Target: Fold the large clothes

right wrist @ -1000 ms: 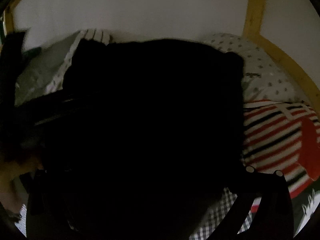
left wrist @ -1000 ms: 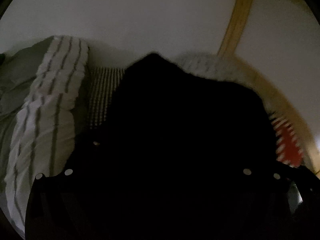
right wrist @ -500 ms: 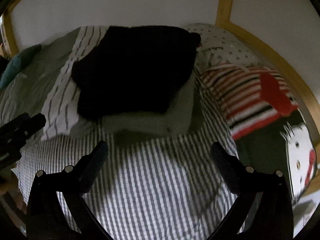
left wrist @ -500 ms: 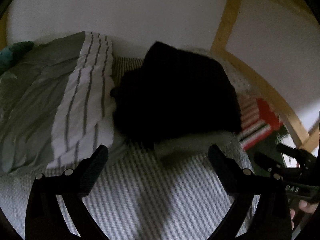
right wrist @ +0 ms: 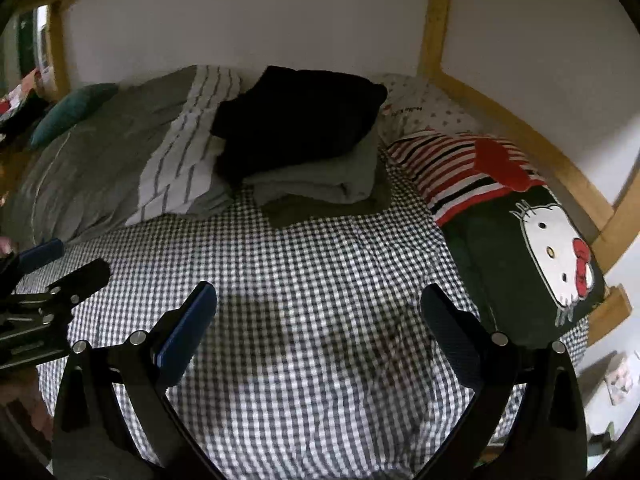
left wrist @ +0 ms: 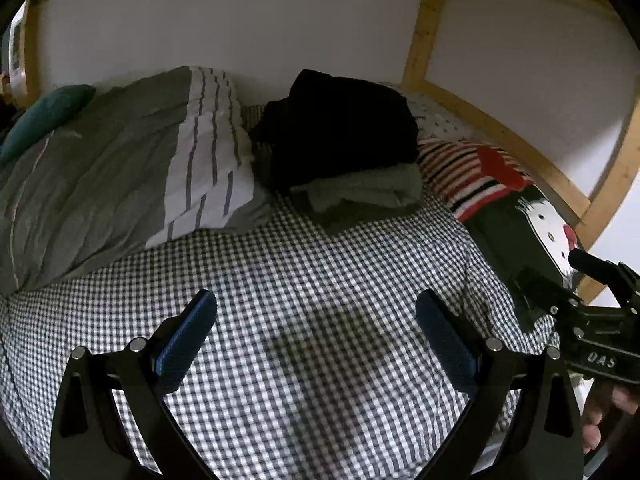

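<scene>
Since 1.0 s ago, black garment (left wrist: 340,128) released onto folded grey stack (left wrist: 364,192); left gripper (left wrist: 316,336) and right gripper (right wrist: 318,332) withdrawn over gingham bed sheet (right wrist: 320,280), jaws wide, empty

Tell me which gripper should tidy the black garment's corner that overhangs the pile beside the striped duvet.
Left, probably. The black garment overhangs on the striped duvet side, the left gripper's side. Both it and the right gripper are open and empty.

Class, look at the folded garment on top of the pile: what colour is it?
Black. The top garment lies on a grey one, clearest in the right wrist view.
</scene>
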Motion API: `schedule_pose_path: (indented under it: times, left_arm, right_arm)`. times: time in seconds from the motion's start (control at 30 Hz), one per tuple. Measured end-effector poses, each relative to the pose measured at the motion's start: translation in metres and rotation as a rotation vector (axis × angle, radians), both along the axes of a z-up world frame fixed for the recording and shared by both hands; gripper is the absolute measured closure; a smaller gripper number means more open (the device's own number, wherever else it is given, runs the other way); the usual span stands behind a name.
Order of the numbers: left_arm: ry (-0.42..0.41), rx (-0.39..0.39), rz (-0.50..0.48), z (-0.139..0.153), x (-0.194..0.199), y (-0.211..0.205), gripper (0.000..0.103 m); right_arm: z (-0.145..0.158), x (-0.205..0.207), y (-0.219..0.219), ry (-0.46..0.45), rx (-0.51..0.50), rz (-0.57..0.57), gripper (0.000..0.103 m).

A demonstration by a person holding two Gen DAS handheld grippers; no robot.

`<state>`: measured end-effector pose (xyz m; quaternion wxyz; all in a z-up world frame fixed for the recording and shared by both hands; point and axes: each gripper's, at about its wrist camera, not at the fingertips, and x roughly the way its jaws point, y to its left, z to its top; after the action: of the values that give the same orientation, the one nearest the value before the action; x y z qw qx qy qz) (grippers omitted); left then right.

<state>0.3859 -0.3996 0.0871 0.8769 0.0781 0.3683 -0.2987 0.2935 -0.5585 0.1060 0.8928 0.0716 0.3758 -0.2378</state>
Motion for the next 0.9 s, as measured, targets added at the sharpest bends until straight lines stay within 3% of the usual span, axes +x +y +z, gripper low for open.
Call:
schedule_pose_path:
  times: [0.37,0.9]
  left_arm:
    - [-0.036,0.001,-0.011,0.005,-0.075,0.036,0.005]
    - [-0.019,0.021,-0.031,0.003,-0.097,0.053,0.005]
  right_arm:
    - [0.007,-0.079,0.052,-0.059,-0.016,-0.005,0.003]
    - [0.002,-0.105,0.078,-0.074,-0.042,-0.007,0.003]
